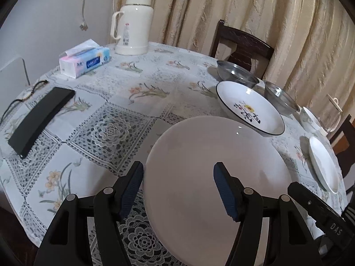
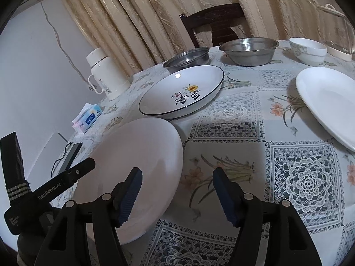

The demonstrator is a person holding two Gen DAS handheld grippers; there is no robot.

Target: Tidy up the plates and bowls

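Note:
A large plain white plate (image 1: 199, 155) lies on the tablecloth near the table's front edge. My left gripper (image 1: 178, 188) hovers open over its near left rim, holding nothing. My right gripper (image 2: 177, 192) is open too, and the same plate's (image 2: 137, 146) right rim runs between its fingers. Beyond it sits a dark-rimmed plate with a painted motif (image 1: 248, 108) (image 2: 182, 90). Behind that stand two steel bowls (image 2: 188, 57) (image 2: 248, 51). A white ceramic bowl (image 2: 308, 51) and another white plate (image 2: 328, 102) are at the right.
A cream thermos (image 1: 133, 22), a tissue pack (image 1: 85, 62) and a black case (image 1: 40, 119) occupy the table's left side. A dark wooden chair (image 1: 241, 46) stands behind the bowls before the curtains. A glass jug (image 2: 337, 33) sits at the far right.

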